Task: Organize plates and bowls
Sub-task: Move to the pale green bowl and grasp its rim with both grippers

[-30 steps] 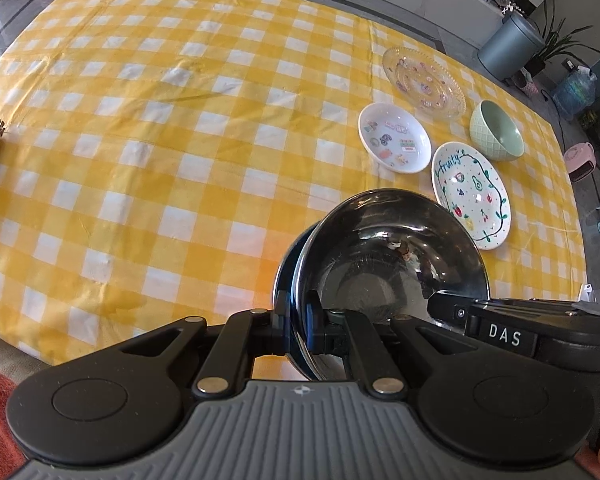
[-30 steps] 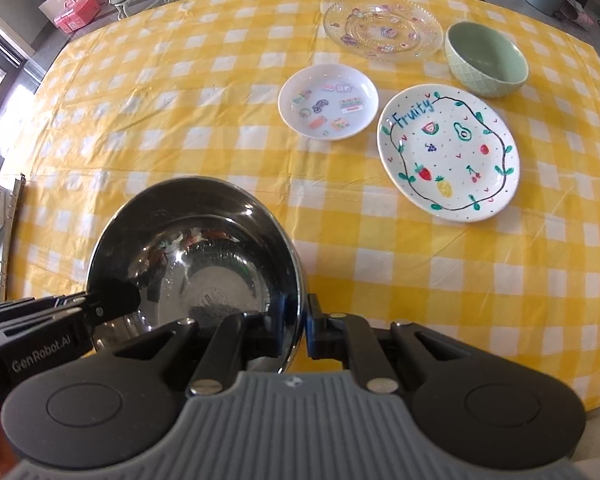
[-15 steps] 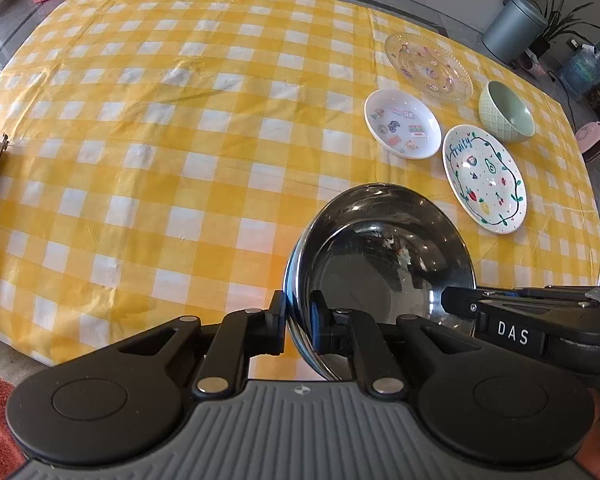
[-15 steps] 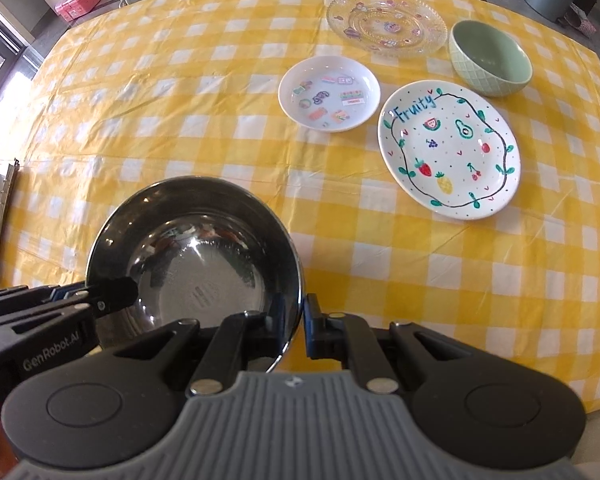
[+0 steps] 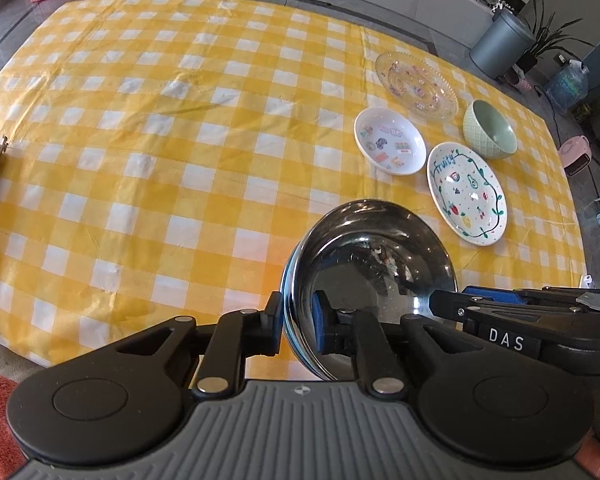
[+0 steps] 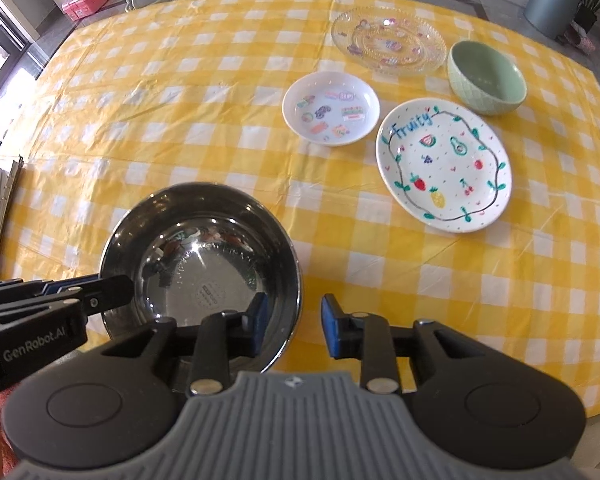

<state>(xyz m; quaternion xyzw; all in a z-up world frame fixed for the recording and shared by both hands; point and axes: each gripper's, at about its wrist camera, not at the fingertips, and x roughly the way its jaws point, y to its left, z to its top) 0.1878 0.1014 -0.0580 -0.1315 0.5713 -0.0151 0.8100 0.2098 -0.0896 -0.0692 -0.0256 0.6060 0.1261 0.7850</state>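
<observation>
Two grippers at one steel bowl, near the front edge of the table with its yellow checked cloth. Left gripper clamped on the bowl's left rim, one finger inside the wall and one outside; right gripper spread wide, astride the right rim with neither pad in contact. Bowl slightly tilted in the left wrist view; whether on the cloth or just clear of it, not determinable. Probable step: carrying the steel bowl by the left gripper alone toward the other crockery. For a clean carry: draw the right gripper straight back off the rim before any sideways motion, to avoid clipping the wall; keep the one-sided pinch deep on the rim and the bowl level, smooth steel being likely to swing or slip between the pads; set down gently. Count of crockery: two bowls, the steel one and a green bowl at the far right corner; three plates, all toward the far right, namely a clear glass plate nearest the far edge, a small white dish with stickers just beside it, and a large white "Fruity" plate nearer the front, just beside the green bowl. None stacked.
</observation>
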